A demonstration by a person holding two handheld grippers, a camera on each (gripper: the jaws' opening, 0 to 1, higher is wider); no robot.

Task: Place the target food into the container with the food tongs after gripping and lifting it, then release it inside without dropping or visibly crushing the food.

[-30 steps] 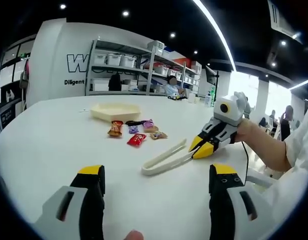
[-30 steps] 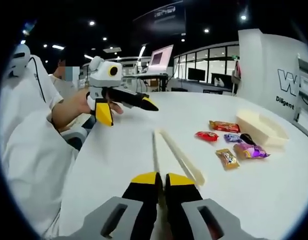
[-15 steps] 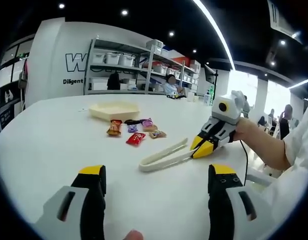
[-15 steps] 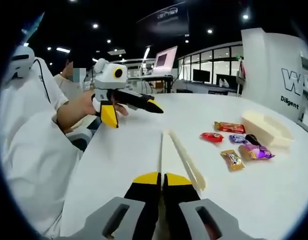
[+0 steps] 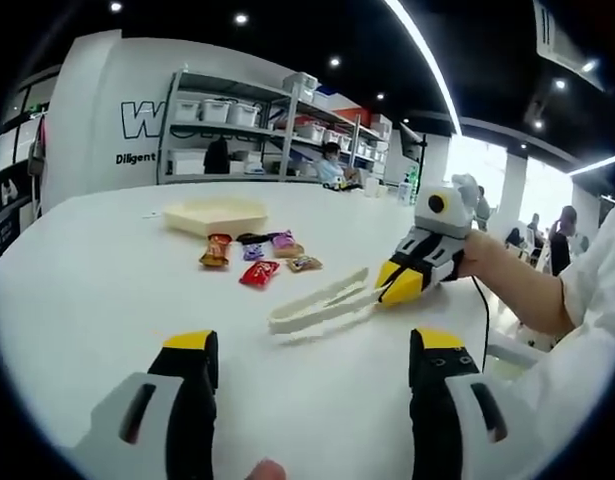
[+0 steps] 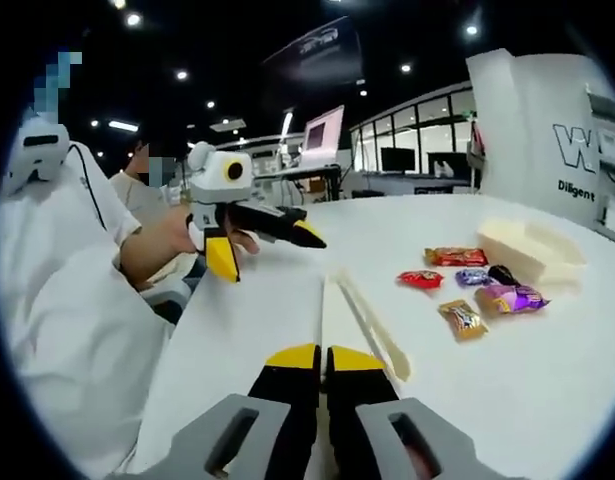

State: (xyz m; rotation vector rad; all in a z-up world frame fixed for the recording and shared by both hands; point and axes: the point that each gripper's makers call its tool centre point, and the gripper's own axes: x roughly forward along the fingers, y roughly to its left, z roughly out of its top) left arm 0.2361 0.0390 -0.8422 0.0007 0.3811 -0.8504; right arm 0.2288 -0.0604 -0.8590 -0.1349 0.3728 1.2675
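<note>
White table [image 5: 87, 290]: six sweets [image 5: 258, 273], one tongs [image 5: 317, 305]

Room: open hall with dark ceiling and white fittings.
A large white table [image 5: 97, 290] occupies the foreground. Metal shelving [image 5: 257, 125] with white bins stands against a white lettered wall [image 5: 102, 110]. Round spotlights and a long light strip [image 5: 427, 70] run overhead. Bright windows [image 5: 482, 165] lie beyond; a monitor [image 6: 322, 120] stands on a desk.

In the left gripper view, the tongs [image 5: 317, 305] lie on the table [image 5: 87, 290] ahead of the jaws. The candies [image 5: 255, 257] sit beyond them, left of centre, and the tray [image 5: 215, 215] lies behind those.
</note>
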